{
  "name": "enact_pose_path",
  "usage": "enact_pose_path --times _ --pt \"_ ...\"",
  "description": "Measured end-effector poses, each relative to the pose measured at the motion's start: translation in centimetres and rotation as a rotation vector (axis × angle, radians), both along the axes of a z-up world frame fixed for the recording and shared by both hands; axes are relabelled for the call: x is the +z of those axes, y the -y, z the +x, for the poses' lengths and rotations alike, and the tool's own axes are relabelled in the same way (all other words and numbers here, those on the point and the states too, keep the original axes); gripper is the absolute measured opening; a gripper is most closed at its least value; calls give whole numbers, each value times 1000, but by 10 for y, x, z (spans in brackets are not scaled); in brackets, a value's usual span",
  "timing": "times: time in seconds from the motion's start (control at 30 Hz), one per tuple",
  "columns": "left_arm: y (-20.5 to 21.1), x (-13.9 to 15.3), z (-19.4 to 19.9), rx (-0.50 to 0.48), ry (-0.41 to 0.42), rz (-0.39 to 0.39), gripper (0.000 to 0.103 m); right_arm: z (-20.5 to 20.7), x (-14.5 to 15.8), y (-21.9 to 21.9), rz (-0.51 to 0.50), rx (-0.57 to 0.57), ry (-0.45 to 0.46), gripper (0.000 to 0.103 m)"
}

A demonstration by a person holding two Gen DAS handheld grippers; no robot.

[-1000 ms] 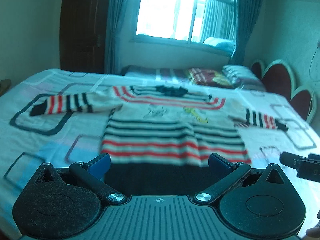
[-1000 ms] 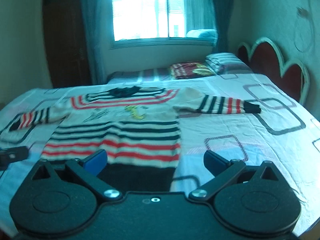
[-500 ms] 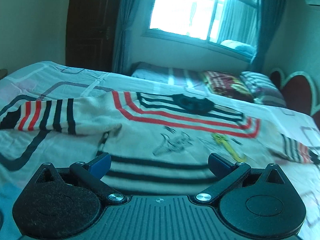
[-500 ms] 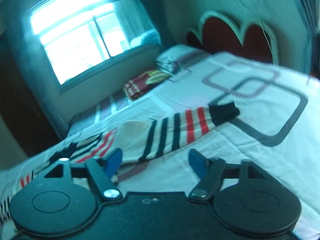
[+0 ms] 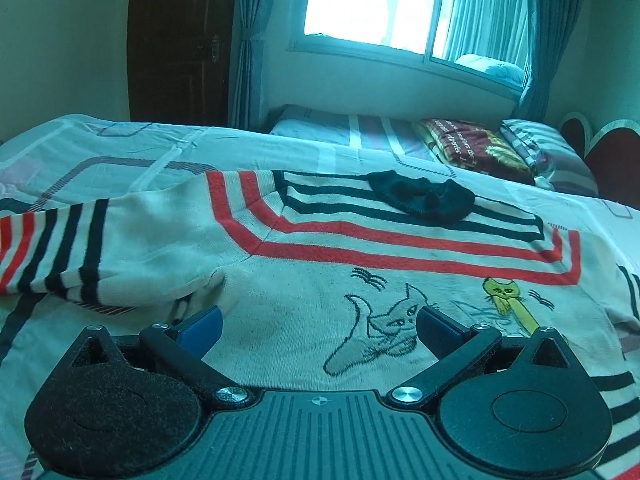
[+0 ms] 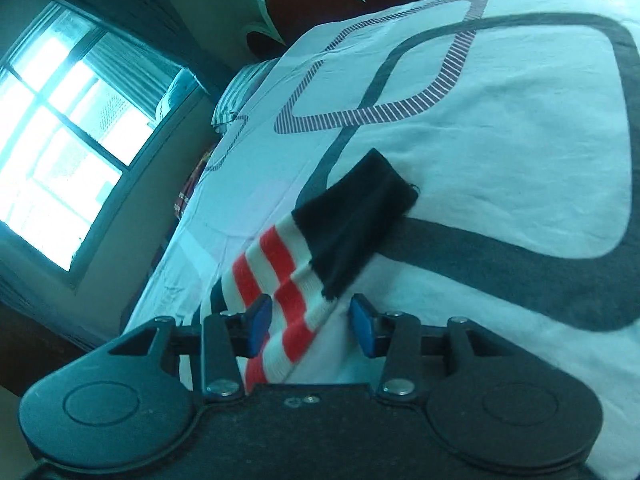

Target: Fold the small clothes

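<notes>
Blue-padded, the left hand-held gripper is hovering wide apart over the sweater lying on the bed; the right hand-held gripper is straddling its striped sleeve, unclosed, the sleeve's inner end hidden.

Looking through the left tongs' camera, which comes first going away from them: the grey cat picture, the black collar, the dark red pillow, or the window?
1. Grey cat picture: on the sweater's chest, just ahead between the left tongs.
2. Black collar: at the sweater's far edge, slightly right.
3. Dark red pillow: past the sweater, right.
4. Window: on the back wall.
</notes>
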State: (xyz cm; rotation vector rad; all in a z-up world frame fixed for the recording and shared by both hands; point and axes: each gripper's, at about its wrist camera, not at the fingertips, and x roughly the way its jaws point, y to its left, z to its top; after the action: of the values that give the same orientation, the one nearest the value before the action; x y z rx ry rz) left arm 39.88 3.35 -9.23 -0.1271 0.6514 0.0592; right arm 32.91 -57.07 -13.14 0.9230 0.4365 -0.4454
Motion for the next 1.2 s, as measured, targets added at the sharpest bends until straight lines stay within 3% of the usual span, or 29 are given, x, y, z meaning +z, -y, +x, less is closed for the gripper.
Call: enact_pose_path --times 0.07,0.13,0.17,0.2,0.3,0.4,0.53,0.63,0.9,1.07,1.13,1.2 --pt "-2 -3 5 5 -1 -5 103 2 -3 9 31 -21 25 35" --pt "-5 -5 9 13 -7 -1 103 3 -4 16 42 -34 24 23" --pt "-7 -6 12 15 -15 1 103 5 -5 18 38 -39 12 12" --pt "-10 -7 15 10 -29 4 103 6 -6 21 35 -35 6 9" --pt "-18 -12 23 20 -76 42 103 12 2 17 -28 -7 -21 8" --pt "-32 -14 27 49 -96 72 103 18 27 -11 -201 46 -53 8" --pt "-55 -14 24 37 -87 13 103 40 66 -83 -432 226 -11 8" --pt "-64 -12 23 37 -82 -9 103 65 82 -152 -522 394 41 7" --pt "-92 -3 3 103 -67 -9 103 118 71 -330 -495 809 116 7" --pt "-107 0 -8 108 -73 -31 103 124 49 -416 -500 1037 96 7" --pt "-110 1 -10 108 -77 -34 103 127 36 -437 -521 1099 48 8" --pt "-108 2 -9 105 -73 -46 103 123 26 -451 -550 1137 39 21"
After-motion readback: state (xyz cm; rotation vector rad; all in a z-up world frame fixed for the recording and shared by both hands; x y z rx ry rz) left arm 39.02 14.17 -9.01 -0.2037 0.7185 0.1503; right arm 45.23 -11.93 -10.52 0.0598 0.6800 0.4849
